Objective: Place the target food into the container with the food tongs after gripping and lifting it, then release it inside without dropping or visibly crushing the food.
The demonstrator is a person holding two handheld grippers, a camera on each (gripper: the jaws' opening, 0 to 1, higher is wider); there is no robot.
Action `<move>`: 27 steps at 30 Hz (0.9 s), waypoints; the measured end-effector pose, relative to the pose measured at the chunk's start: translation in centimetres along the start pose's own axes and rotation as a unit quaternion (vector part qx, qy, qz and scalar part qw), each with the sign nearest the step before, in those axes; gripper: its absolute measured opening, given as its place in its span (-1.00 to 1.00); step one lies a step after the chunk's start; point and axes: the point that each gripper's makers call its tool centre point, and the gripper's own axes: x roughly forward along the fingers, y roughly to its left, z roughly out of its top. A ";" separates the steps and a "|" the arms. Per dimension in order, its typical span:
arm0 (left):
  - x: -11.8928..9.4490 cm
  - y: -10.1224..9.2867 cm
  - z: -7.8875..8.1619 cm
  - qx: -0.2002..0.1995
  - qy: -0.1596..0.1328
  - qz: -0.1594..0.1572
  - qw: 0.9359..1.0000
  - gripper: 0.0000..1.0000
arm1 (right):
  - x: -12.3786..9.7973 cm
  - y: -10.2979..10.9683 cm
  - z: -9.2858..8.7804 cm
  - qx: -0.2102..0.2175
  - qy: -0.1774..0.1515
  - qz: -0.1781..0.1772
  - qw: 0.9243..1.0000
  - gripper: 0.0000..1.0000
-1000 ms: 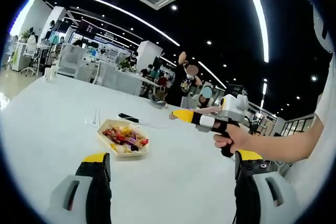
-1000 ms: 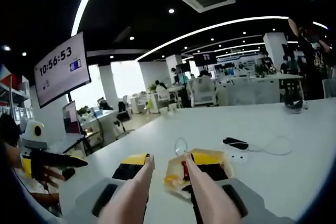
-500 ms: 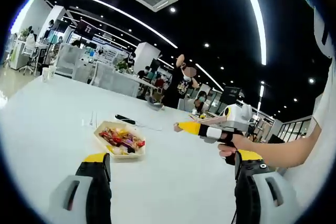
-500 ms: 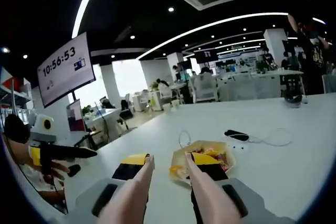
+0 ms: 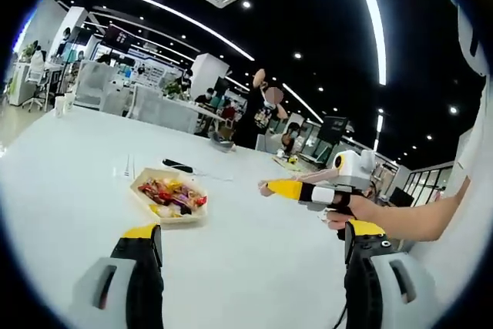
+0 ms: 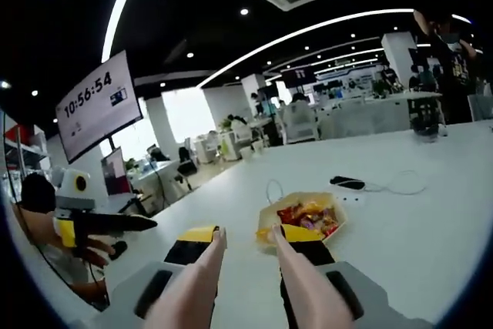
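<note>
Here my left gripper (image 5: 250,248) gapes empty, well short of the shallow beige tray of colourful wrapped food (image 5: 170,196) (image 6: 302,217); my right gripper (image 6: 245,240) pinches pale food tongs (image 6: 296,287), whose tips hide the tray's near rim.

Tray on the surface, with both grippers held above and apart.

A tray (image 5: 168,196) of food (image 6: 307,214) sits on the surface (image 5: 69,167), with a small device (image 6: 347,183) and its cable (image 6: 393,187) lying beyond it toward the far edge. The right gripper (image 6: 245,256), tongs (image 6: 204,279) between its jaws, is raised before the tray; the left gripper (image 5: 250,252) is held beside it.
</note>
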 end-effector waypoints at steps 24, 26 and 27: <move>1.6 -2.9 0.8 -0.002 -0.028 -0.087 0.996 0.99 | -2.8 4.2 -1.3 0.027 -0.002 0.046 0.999 -0.40; 1.5 -3.1 0.2 0.006 -0.012 -0.099 0.995 0.99 | -3.1 5.0 -1.0 0.033 -0.010 0.063 0.997 -0.40; 1.6 -3.1 -0.1 0.004 -0.002 -0.098 0.995 0.99 | -3.2 5.6 -0.8 0.038 -0.015 0.075 0.996 -0.40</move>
